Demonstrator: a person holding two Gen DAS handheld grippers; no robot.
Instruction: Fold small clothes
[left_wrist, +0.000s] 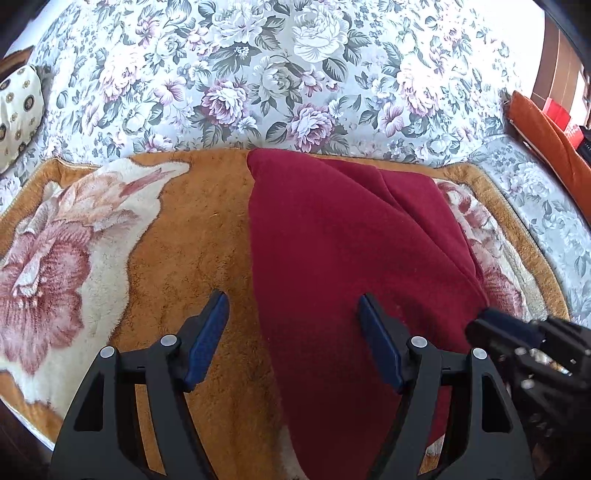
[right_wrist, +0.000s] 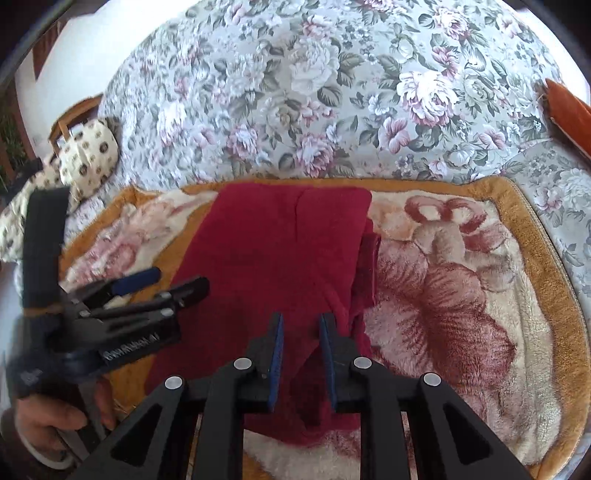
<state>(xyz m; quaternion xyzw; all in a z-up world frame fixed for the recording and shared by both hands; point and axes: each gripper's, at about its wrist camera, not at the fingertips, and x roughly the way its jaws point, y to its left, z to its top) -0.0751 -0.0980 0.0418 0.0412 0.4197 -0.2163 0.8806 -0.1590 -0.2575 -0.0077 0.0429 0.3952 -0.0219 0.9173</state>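
A dark red garment (left_wrist: 351, 240) lies folded on an orange plush blanket (left_wrist: 195, 229) with pink flowers. My left gripper (left_wrist: 291, 299) hangs over the garment's left edge, wide open, one pad over the blanket and one over the cloth, holding nothing. In the right wrist view the garment (right_wrist: 280, 243) is a long folded strip with a loose flap at its right side. My right gripper (right_wrist: 302, 317) sits low over its near end, jaws a narrow gap apart; red cloth shows in the gap and the pads do not press on it. The left gripper (right_wrist: 179, 279) shows at the left, held by a hand (right_wrist: 48, 417).
The blanket lies on a floral sofa seat, with the floral backrest (left_wrist: 295, 74) rising behind. A cream patterned cushion (right_wrist: 88, 151) sits at the left end and an orange cushion (left_wrist: 546, 136) at the right. Bare blanket (right_wrist: 461, 295) spreads to the garment's right.
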